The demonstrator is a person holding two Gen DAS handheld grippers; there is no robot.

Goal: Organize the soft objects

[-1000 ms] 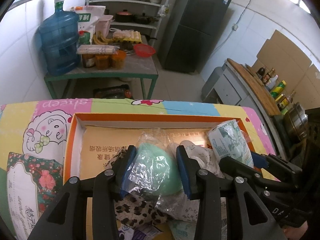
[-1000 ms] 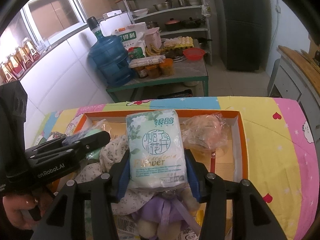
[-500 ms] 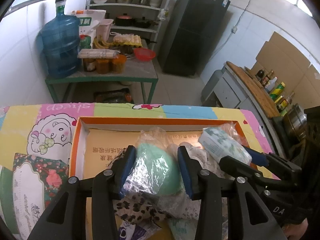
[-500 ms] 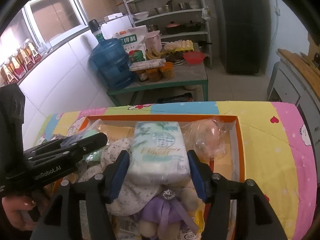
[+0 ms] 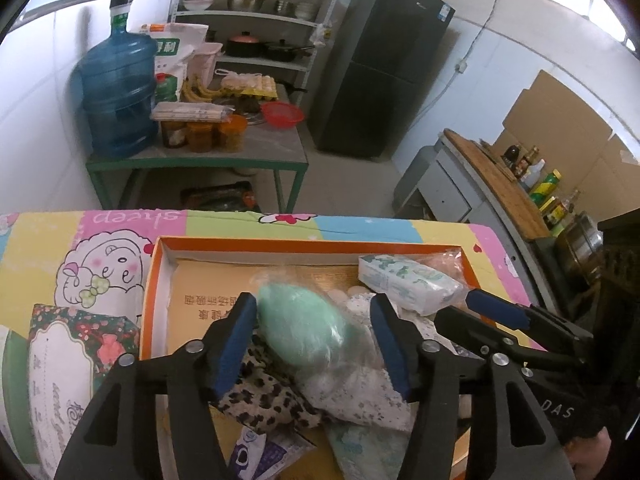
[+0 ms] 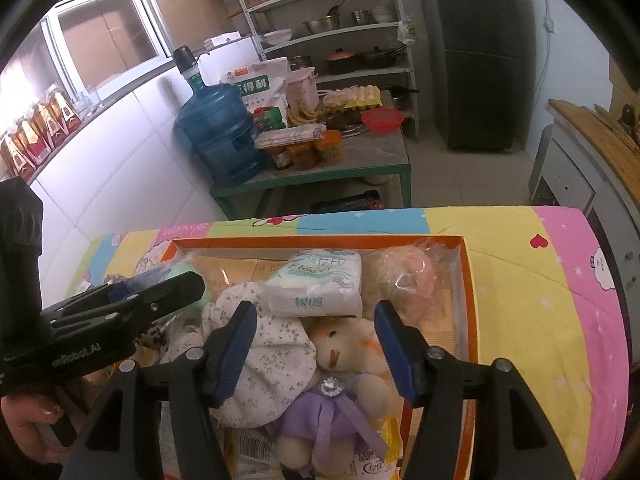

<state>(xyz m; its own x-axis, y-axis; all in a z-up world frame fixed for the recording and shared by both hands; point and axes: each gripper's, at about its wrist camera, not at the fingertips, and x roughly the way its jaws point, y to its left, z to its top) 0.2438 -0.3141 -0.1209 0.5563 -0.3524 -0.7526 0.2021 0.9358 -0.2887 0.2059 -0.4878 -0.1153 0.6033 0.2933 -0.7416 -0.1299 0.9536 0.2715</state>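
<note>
Tools both open: left (image 5: 314,340) around crinkly green bag (image 5: 304,330), right (image 6: 314,346) empty.

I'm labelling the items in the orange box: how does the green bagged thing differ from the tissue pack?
The green bagged thing is rounded, plain mint and sits in loose clear plastic; the tissue pack is a flat-sided block in a tight white printed wrapper. The green one lies between the left gripper's open fingers, unpressed; the tissue pack lies beyond the right gripper's fingertips, atop other items. Both lie released in the orange box.
</note>
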